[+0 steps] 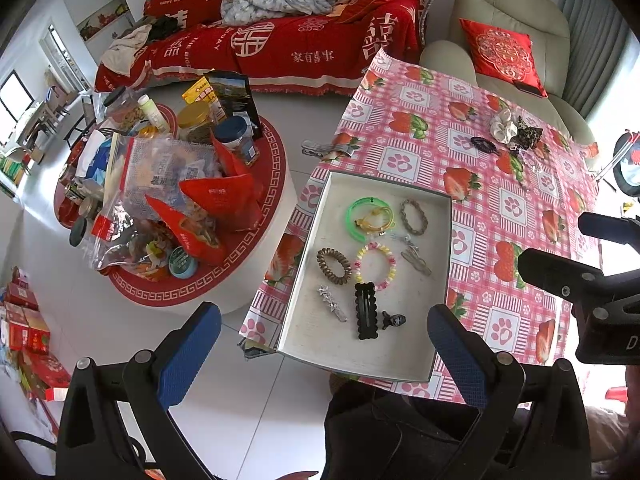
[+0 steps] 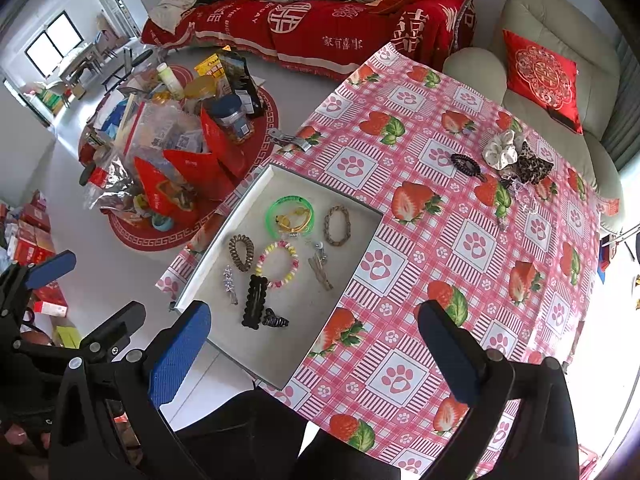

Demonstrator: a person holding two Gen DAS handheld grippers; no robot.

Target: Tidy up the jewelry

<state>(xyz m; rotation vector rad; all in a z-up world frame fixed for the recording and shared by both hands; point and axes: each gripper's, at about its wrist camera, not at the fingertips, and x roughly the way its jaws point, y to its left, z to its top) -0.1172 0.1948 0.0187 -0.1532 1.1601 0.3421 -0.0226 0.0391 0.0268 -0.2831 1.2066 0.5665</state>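
Most of the jewelry already lies in the shallow white tray [image 2: 224, 236] at the near left corner of the tabletop [image 2: 440, 320]. Inside it you have a green bangle [image 2: 289, 216] with a yellow piece in its ring, a braided bracelet [image 2: 337, 225], a brown coil hair tie [image 2: 241, 253], a pastel bead bracelet [image 2: 278, 264], a silver star clip [image 2: 230, 285], a black scalloped snap clip [image 2: 255, 301], a small dark claw clip [image 2: 275, 319] and a couple of thin metallic pieces too small to name.

What is left sits well apart from the tray, at the far right of the tabletop: a cream scrunchie [image 2: 500, 150] touching a leopard-print scrunchie [image 2: 530, 166], a dark coil hair tie [image 2: 465, 164] just beside them, and a loose chain-like tangle [image 2: 520, 196] you cannot make out clearly. A grey clip [image 2: 288, 138] also lies at the far left edge of the tabletop.

Your left gripper [image 1: 324, 344] hovers above the tray's near end, fingers spread wide, holding nothing. Your right gripper [image 2: 314, 344] hangs over the near part of the tabletop beside the tray, equally wide and empty.

By my reckoning you are well past halfway; the far cluster and the edge clip remain to be carried across.
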